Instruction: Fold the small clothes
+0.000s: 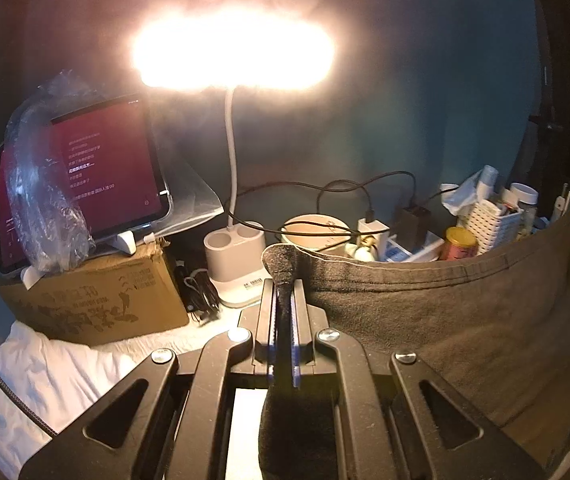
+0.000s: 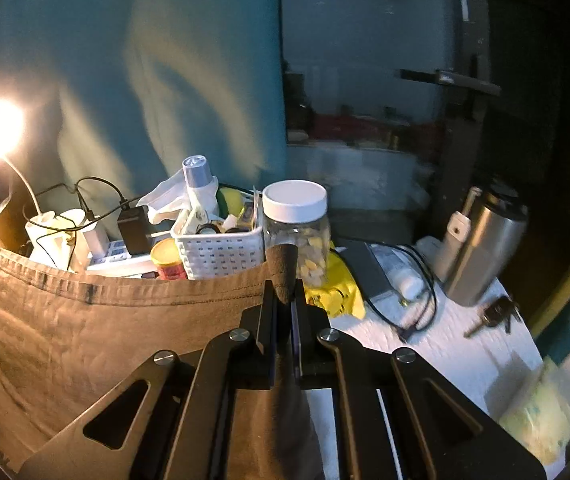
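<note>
Both tongs – left tongs and right tongs – are clenched on the grey cloth's hemmed edge, stretched mid-fold – next it probably needs laying flat on the table.

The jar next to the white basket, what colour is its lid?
White; the jar's lid shows best in the right wrist view.

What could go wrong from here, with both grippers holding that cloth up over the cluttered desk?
1. The grey cloth, stretched between the left hand-held gripper and the right hand-held gripper, hangs just in front of the jar and white basket; swinging it forward could topple them.
2. Loose cables could snag the hem.
3. Only small corners are pinched; one might slip.
</note>
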Action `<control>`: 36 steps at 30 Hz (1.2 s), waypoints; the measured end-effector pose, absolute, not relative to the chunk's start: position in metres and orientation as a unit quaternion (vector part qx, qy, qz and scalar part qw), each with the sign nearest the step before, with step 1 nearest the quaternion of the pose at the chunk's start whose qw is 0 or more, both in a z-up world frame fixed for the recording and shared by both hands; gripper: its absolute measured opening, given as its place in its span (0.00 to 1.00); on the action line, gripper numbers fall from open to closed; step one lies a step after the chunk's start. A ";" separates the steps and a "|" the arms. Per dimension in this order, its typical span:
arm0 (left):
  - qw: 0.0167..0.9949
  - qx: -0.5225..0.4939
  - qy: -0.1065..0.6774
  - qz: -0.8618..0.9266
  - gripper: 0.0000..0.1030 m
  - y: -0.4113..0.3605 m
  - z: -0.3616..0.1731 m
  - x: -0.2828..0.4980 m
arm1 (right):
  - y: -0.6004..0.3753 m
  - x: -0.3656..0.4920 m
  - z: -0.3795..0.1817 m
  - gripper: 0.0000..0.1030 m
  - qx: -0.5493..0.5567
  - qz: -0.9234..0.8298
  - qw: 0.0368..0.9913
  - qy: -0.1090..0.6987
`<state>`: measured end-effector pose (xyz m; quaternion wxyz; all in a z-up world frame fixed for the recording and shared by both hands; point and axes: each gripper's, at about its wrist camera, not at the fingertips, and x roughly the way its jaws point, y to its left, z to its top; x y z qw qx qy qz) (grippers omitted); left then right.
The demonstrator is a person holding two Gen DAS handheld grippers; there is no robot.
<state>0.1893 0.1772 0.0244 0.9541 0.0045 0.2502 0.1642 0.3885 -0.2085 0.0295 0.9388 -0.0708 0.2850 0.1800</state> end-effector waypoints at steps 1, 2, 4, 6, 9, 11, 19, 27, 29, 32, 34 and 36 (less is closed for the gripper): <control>0.954 0.006 0.250 0.166 0.04 0.179 0.024 0.192 | -0.206 0.392 0.029 0.07 -0.074 0.182 0.938 0.285; 0.954 0.008 0.249 0.168 0.04 0.181 0.024 0.196 | -0.201 0.400 0.028 0.07 -0.080 0.185 0.937 0.286; 0.952 0.010 0.252 0.171 0.04 0.186 0.022 0.202 | -0.196 0.409 0.027 0.07 -0.084 0.189 0.938 0.280; 0.951 0.008 0.255 0.173 0.04 0.190 0.019 0.209 | -0.189 0.418 0.024 0.07 -0.091 0.191 0.936 0.281; 0.949 0.009 0.261 0.176 0.04 0.196 0.012 0.219 | -0.182 0.428 0.018 0.07 -0.096 0.191 0.935 0.283; 0.948 0.008 0.266 0.176 0.04 0.200 0.007 0.226 | -0.180 0.435 0.012 0.07 -0.098 0.187 0.934 0.287; 0.926 -0.011 0.334 0.175 0.04 0.217 -0.029 0.251 | -0.178 0.458 -0.019 0.07 -0.102 0.172 0.925 0.324; 0.902 -0.053 0.381 0.197 0.06 0.237 -0.057 0.259 | -0.178 0.467 -0.036 0.29 -0.128 0.131 0.919 0.349; 0.899 -0.061 0.383 0.203 0.06 0.241 -0.057 0.256 | -0.182 0.465 -0.035 0.30 -0.123 0.132 0.918 0.352; 0.897 -0.070 0.385 0.205 0.06 0.244 -0.055 0.246 | -0.187 0.459 -0.031 0.30 -0.122 0.133 0.919 0.351; 0.897 -0.071 0.386 0.202 0.09 0.243 -0.054 0.241 | -0.190 0.453 -0.030 0.30 -0.121 0.134 0.919 0.351; 0.899 -0.073 0.384 0.197 0.22 0.239 -0.052 0.234 | -0.195 0.445 -0.028 0.30 -0.118 0.133 0.919 0.351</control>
